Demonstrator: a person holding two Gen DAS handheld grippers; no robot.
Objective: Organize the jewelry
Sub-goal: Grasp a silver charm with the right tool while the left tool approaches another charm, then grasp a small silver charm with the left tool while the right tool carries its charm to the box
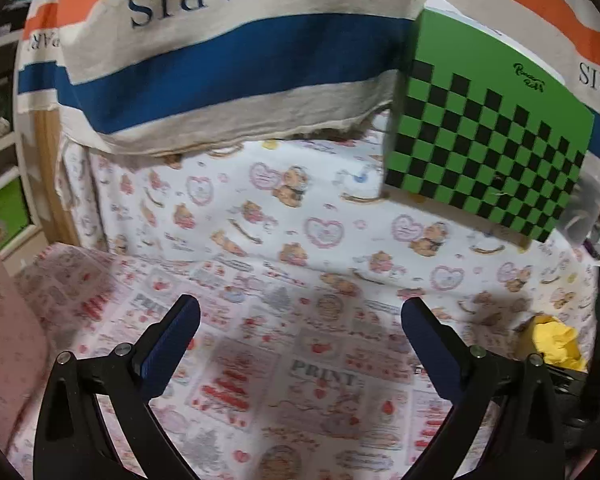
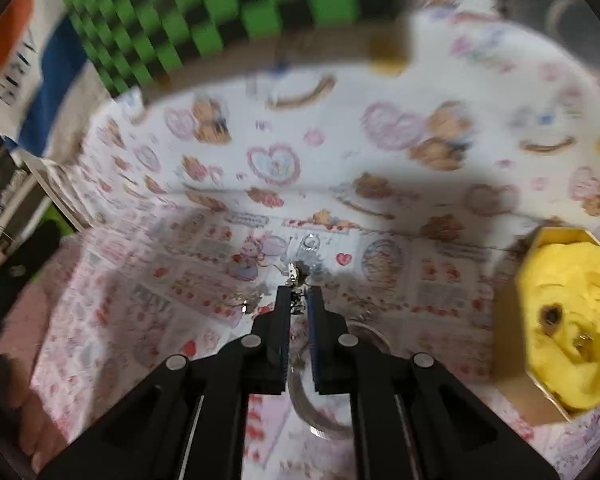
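Right claw [image 2: 299,300] is pinched nearly shut on a small silver trinket [image 2: 296,276] — looks like jewelry, too blurred to say what kind; it pokes out past the fingertips, above the patterned cloth [image 2: 148,264]. A thin silvery bit [image 2: 249,301] lies on the cloth just left of the tips; a clear round ring-shaped thing [image 2: 320,408] sits under the claw, near side. Box w/ yellow lining [image 2: 572,328] is at the right, near edge; two small pieces rest in the lining, one dark [image 2: 550,315], one metallic [image 2: 583,342].

Left claw [image 1: 300,320] is spread wide, nothing between its fingers; it's over the same cloth [image 1: 300,368], w/ a corner of the yellow box [image 1: 556,340] at the right. Far side: green-and-black checkered box [image 1: 488,128] propped at right; striped fabric reading PARIS [image 1: 204,52] hangs behind, upside down in this view. Teddy-and-heart print backdrop [image 1: 300,208] stands between fabric and cloth.
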